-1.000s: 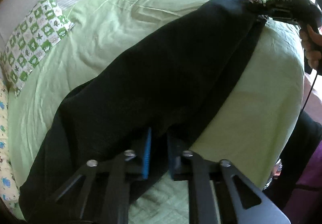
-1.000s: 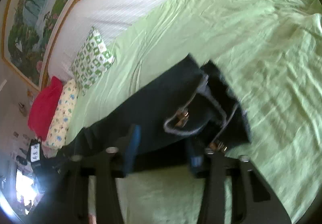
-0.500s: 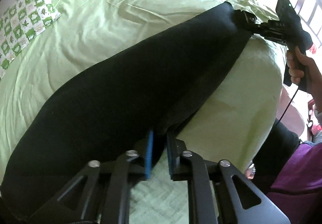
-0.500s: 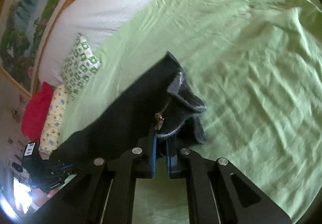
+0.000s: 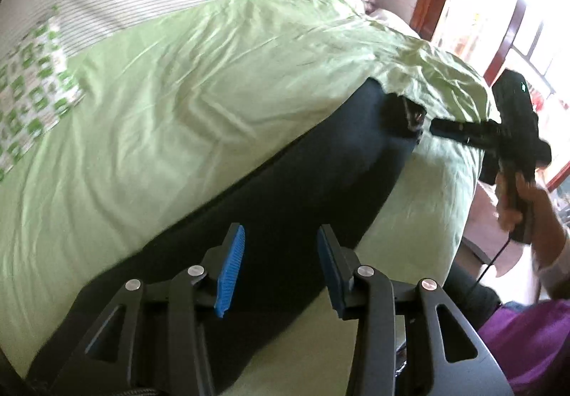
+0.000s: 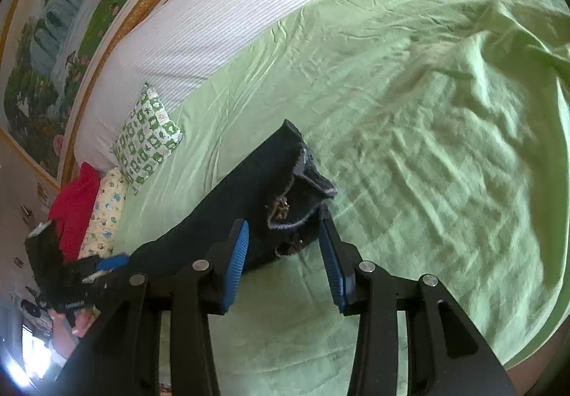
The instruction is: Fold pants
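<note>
Both tongs stand with their blue pads apart and their jaws opening. From its own camera, the left gripper (image 5: 281, 267) hangs over the leg end of the dark pants (image 5: 285, 203); cloth shows in the gap between its pads, but neither pad presses on it. The right gripper (image 6: 283, 262) sits just short of the waist end of the pants (image 6: 249, 203), its pads spread to either side of the bunched waistband without gripping it.

The pants lie in one long dark strip across the green sheet (image 5: 178, 118), near the edge of the bed, running from under the left gripper away to the waist end. In the left view the right gripper (image 5: 438, 128) points at that waist end from the side, just beside it, held in the person's right hand (image 5: 516, 203).

A fold of green sheet laps over the far top corner of the pants in the left view. Small metal bits glint at the waistband in the right view, too small to make out. The leg end is hidden behind the right gripper's frame there, and the left gripper (image 6: 107, 262) shows only partly at the lower left, with the left hand (image 6: 76, 324) in shadow. A green-patterned pillow (image 6: 148, 139) lies well apart from the pants, blurred and cut off in the left view.
</note>
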A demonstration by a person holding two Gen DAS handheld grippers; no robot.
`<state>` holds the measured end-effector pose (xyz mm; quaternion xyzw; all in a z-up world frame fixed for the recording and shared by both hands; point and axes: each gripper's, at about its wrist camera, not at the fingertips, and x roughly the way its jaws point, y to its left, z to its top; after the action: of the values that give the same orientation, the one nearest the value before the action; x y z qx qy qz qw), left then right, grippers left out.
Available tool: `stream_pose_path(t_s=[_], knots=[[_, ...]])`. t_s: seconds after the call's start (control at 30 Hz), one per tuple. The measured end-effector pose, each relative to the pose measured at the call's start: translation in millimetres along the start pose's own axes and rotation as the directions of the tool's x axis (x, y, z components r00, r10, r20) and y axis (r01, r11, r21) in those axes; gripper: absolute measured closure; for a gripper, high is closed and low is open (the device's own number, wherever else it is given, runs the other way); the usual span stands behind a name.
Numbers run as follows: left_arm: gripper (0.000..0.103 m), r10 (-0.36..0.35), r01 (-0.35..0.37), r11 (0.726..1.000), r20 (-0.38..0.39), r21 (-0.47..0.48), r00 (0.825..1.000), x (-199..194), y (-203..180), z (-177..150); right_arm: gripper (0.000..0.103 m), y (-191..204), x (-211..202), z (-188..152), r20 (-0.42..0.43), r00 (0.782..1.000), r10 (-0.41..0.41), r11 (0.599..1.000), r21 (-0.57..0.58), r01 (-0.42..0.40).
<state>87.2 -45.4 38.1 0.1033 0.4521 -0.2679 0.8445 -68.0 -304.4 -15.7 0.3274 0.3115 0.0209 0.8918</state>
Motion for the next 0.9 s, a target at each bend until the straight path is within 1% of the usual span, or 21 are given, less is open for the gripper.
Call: stream_pose_path(t_s=[0.17,0.4,0.47,0.53,0.57,0.67,0.8,0.9], knots=[[0.060,-0.042,0.044,0.998,-0.031,0.041,0.999,27,-16,32,0.060,-3,-2,-3,-0.009,1.000,-0.006,1.000,-0.004,0.006],[0.059,-0.097,0.103,0.992,-0.074,0.075,0.993,57,-29,69,0.060,-7,4,-10,-0.033,0.999,0.017,1.000,0.024,-0.016],[0.057,-0.125,0.133,0.988,-0.090,0.084,0.988,65,-33,79,0.060,-9,6,-11,-0.040,0.999,0.030,0.999,0.045,-0.028],[0.051,-0.151,0.159,0.983,-0.098,0.086,0.984,72,-36,90,0.060,-11,6,-11,-0.035,0.999,0.029,0.998,0.056,-0.027],[0.050,-0.174,0.183,0.979,-0.103,0.087,0.979,77,-38,97,0.060,-12,6,-11,-0.030,0.999,0.027,0.998,0.056,-0.025],[0.050,-0.186,0.196,0.977,-0.114,0.084,0.976,90,-41,112,0.059,-15,7,-10,-0.028,0.999,0.044,0.996,0.077,-0.042],[0.050,-0.229,0.248,0.962,-0.157,0.114,0.960,110,-50,128,0.059,-19,10,-11,-0.028,0.998,0.059,0.994,0.096,-0.057],[0.050,-0.214,0.240,0.962,-0.193,0.128,0.958,128,-53,137,0.059,-16,16,-10,-0.035,0.998,0.055,0.995,0.083,-0.052]])
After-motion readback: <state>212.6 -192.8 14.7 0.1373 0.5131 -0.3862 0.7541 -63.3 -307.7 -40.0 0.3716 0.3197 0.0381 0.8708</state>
